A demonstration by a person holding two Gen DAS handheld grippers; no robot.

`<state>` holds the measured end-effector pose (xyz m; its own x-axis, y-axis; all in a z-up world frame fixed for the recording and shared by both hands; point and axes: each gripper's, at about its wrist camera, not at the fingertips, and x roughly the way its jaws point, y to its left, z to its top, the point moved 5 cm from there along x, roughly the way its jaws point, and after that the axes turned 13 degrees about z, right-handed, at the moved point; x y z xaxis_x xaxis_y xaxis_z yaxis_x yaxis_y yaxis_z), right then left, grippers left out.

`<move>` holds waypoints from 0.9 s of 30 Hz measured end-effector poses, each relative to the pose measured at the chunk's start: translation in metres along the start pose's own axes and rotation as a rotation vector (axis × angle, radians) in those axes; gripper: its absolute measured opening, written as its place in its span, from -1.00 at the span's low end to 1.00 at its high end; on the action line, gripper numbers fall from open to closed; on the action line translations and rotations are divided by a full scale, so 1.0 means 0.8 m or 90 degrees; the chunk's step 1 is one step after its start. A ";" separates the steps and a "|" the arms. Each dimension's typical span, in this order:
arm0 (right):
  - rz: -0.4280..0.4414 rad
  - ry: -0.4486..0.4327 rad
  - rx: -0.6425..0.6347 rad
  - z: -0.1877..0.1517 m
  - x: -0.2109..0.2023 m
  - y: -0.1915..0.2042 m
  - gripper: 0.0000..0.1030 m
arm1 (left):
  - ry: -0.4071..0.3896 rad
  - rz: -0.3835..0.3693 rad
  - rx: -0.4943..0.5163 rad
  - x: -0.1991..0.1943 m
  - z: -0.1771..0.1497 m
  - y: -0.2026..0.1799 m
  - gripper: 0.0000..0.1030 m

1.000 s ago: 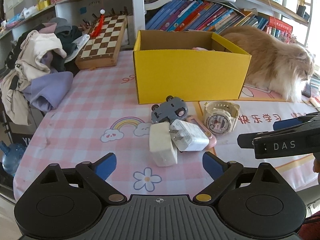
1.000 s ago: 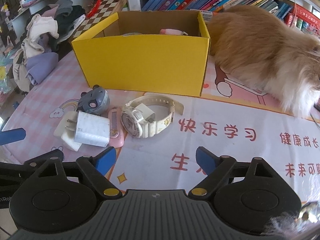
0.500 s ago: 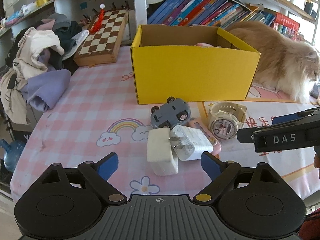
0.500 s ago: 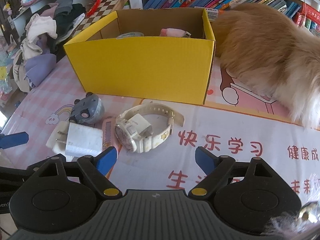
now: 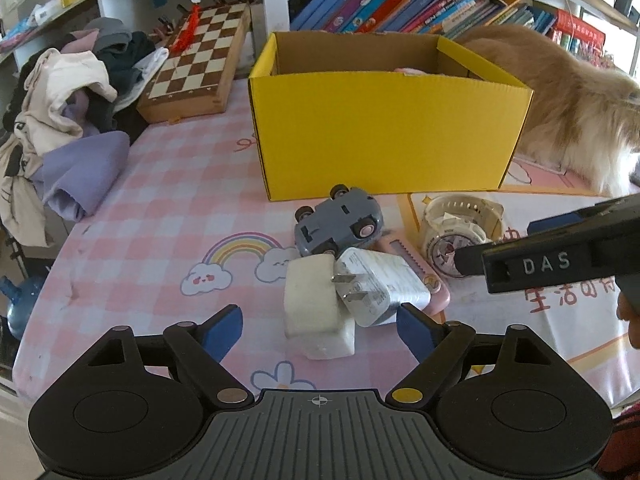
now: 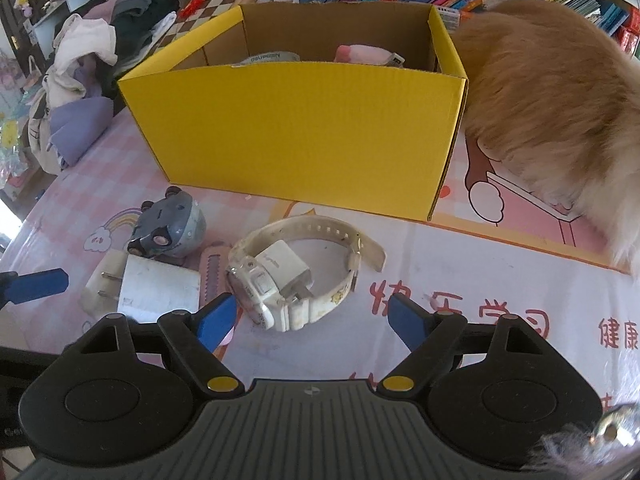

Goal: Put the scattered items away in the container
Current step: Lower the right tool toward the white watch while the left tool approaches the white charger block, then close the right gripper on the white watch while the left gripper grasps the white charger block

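Both grippers stand spread wide with nothing between the fingers: the left gripper point(image 5: 318, 326) faces two white chargers point(image 5: 344, 286) at its 12 o'clock, and the right gripper point(image 6: 310, 316) faces the white watch point(image 6: 296, 272) just ahead. A grey toy car point(image 5: 338, 220) lies at 12 o'clock beyond the chargers, with a pink comb point(image 6: 214, 268) between chargers and watch. The yellow box point(image 5: 384, 136) stands farther at 12 o'clock, a cat point(image 6: 560, 104) at its 3 o'clock.
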<state>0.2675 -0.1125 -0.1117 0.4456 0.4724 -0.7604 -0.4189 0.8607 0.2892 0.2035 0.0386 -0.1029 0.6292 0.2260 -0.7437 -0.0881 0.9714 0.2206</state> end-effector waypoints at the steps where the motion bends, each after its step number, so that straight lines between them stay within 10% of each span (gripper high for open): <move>1: 0.001 0.001 0.001 0.002 0.002 -0.001 0.61 | 0.004 -0.001 0.003 0.002 0.000 -0.001 0.65; 27: 0.032 0.029 -0.014 0.021 0.039 0.001 0.57 | 0.051 -0.017 0.009 0.033 0.001 0.000 -0.01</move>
<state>0.2942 -0.0937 -0.1256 0.3869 0.5057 -0.7711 -0.4579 0.8312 0.3154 0.2210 0.0442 -0.1220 0.5675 0.2061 -0.7972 -0.0617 0.9761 0.2085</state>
